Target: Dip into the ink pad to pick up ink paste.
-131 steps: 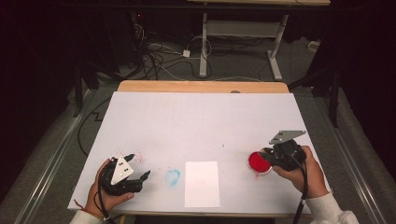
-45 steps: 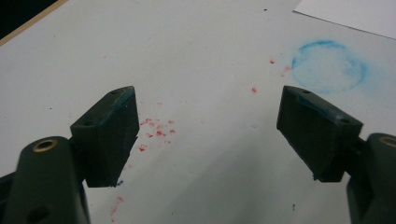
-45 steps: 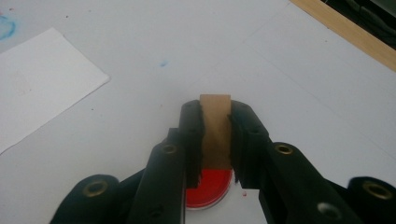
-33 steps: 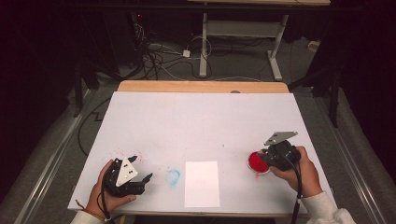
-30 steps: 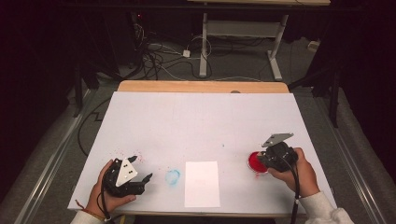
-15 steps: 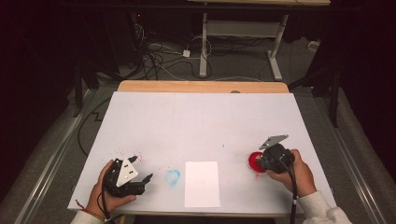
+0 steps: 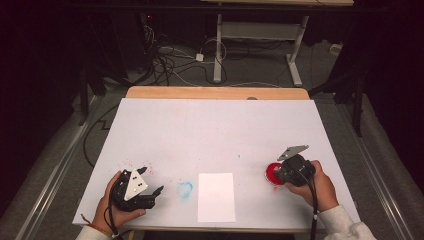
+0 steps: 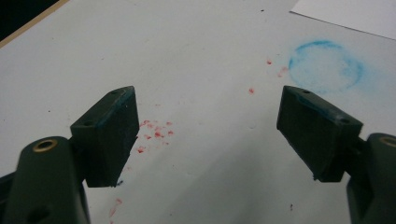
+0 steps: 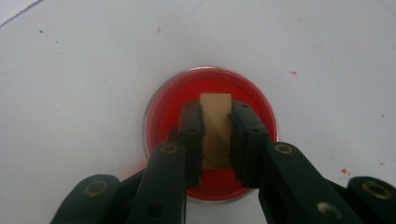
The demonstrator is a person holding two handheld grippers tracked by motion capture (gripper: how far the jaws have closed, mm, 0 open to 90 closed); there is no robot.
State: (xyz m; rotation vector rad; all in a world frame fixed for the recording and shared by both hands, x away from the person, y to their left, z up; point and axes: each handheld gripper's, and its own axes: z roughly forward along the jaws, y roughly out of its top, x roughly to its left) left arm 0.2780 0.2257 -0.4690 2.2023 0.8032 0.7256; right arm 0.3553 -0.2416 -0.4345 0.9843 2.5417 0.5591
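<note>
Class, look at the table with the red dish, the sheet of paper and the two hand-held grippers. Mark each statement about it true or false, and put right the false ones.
1. The right hand-held gripper is shut on a tan block over the red dish. True.
2. The left hand-held gripper holds a block too. False: its jaws stand open with nothing between them.
3. A blue ring mark lies on the table between the left hand-held gripper and the sheet of paper. True.
4. The red dish stands on the sheet of paper. False: it stands on the table, to the right of the paper and apart from it.
5. Small red specks dot the table near the left hand-held gripper. True.
</note>
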